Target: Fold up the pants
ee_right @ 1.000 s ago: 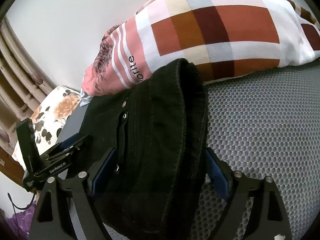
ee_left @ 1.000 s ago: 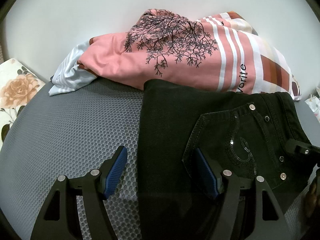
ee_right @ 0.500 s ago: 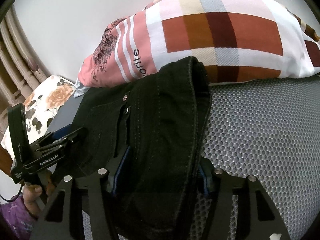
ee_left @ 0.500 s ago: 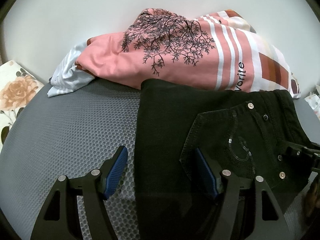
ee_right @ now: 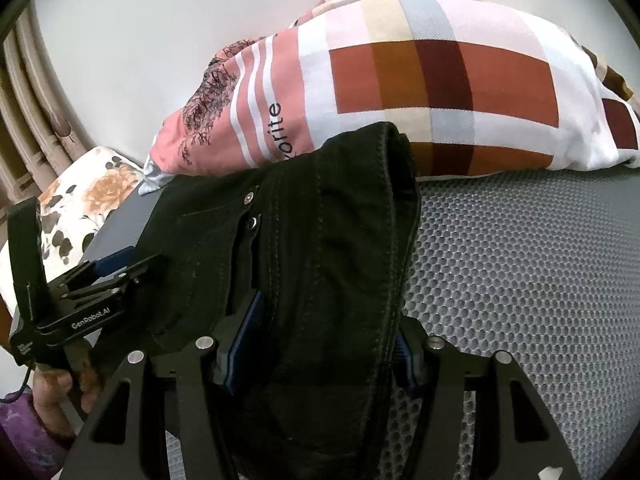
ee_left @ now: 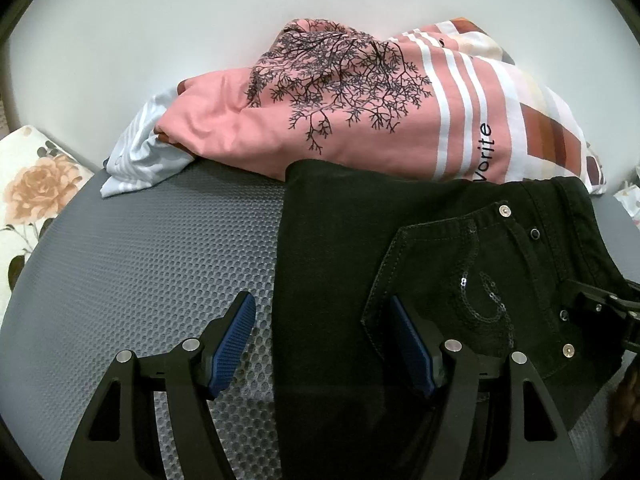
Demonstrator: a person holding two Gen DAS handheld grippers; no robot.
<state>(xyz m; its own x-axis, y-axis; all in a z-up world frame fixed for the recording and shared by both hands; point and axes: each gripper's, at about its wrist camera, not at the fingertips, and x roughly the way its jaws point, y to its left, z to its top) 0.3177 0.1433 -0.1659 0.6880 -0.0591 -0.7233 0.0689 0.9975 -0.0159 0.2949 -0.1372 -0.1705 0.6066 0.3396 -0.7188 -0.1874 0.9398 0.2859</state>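
Pants [ee_right: 320, 264] waistband edge pinched by right gripper [ee_right: 320, 340]; left gripper [ee_left: 324, 344] agape

Place: home, likely a bedroom
Surface: grey honeycomb-mesh mat [ee_left: 152, 264], lower half of both views
Bedding: pink tree-print and plaid pillow [ee_left: 360, 120] against plain white wall [ee_left: 160, 20]
Left edge: floral cushion [ee_left: 28, 184]; beige curtain [ee_right: 24, 92]

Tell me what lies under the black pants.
The black pants lie on the grey mesh mat, and their far edge overlaps the pink patterned pillow. Anything beneath the fabric itself is covered and cannot be seen.
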